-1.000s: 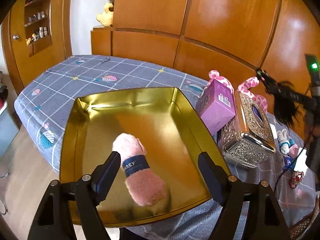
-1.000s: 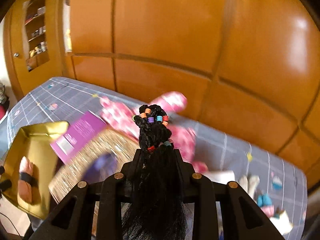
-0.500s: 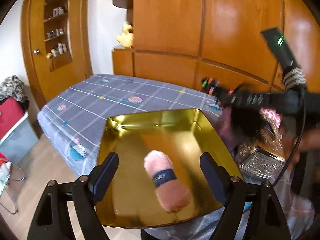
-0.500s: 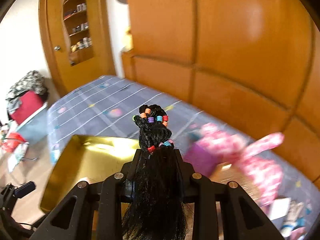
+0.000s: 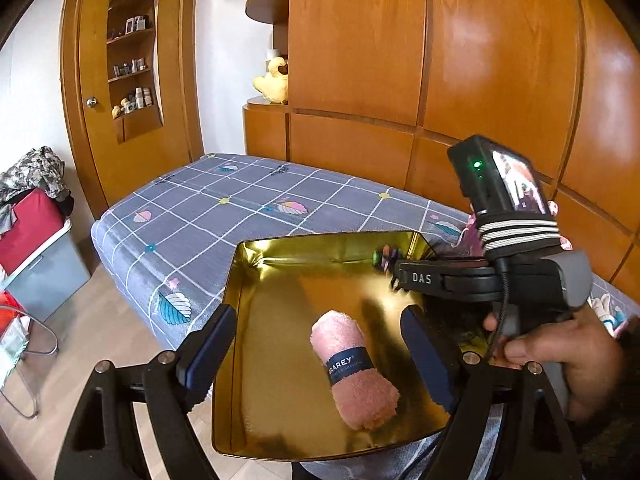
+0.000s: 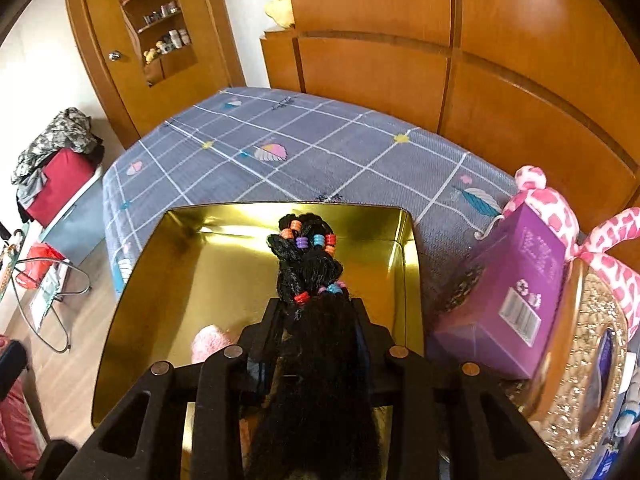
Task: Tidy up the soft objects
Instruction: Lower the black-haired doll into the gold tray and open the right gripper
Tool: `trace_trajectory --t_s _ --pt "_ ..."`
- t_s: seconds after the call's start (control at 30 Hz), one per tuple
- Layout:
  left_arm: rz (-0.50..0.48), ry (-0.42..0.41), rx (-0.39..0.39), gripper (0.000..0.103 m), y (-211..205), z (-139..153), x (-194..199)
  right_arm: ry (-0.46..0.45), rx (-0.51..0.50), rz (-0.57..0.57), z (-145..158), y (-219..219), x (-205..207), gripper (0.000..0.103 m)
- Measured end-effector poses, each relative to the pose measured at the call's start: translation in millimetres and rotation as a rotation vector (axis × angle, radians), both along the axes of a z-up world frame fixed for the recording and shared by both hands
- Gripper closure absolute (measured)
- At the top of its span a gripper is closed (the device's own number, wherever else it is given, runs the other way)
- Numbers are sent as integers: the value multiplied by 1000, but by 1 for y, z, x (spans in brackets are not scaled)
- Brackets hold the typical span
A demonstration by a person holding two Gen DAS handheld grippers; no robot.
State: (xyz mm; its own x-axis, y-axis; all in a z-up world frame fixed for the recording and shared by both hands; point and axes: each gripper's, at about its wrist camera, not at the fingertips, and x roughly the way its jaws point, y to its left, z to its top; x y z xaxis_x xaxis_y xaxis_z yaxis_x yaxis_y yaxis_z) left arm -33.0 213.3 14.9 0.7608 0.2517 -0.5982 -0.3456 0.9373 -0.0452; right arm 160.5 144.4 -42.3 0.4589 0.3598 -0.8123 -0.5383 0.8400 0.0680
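While the right gripper (image 6: 318, 312) stood clamped on the black hairpiece (image 6: 310, 264) above the gold tray (image 6: 410, 280), its trailing strands risked snagging the fingers at release; the left gripper (image 5: 316, 344) hung wide, empty, the pink towel roll (image 5: 354, 368) lying in the tray.

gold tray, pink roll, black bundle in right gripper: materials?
Gold tray: looks like thin sheet metal, mirror-glossy, reflections on its walls. Pink roll: fluffy terry or microfibre cloth, dark paper-like band. Black bundle: hair-like fibre, probably synthetic, with coloured plastic-looking beads.
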Motion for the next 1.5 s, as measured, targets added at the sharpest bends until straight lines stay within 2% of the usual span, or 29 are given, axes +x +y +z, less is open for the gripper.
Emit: trace_trajectory --t_s 0.13,0.3,0.6,0.73,1.07,1.27,1.5 --pt "0 0 1 18 0 0 1 32 6 -29 -7 -3 9 67" --pt "3 0 4 18 -1 -1 1 19 26 -37 -2 -12 5 63" --pt "-3 -15 21 18 -6 3 -2 -62 64 -64 16 -31 -15 63" --pt "-9 -24 28 13 -9 4 -4 -117 69 -79 26 -41 -28 63" --pt "-37 -29 46 13 -20 5 -5 -206 97 -111 46 -64 -48 63" --pt "-74 -22 55 13 -30 4 -3 -270 107 -129 59 -89 -61 62" --pt "-135 -14 75 13 -52 4 -1 -318 100 -216 67 -146 -66 62"
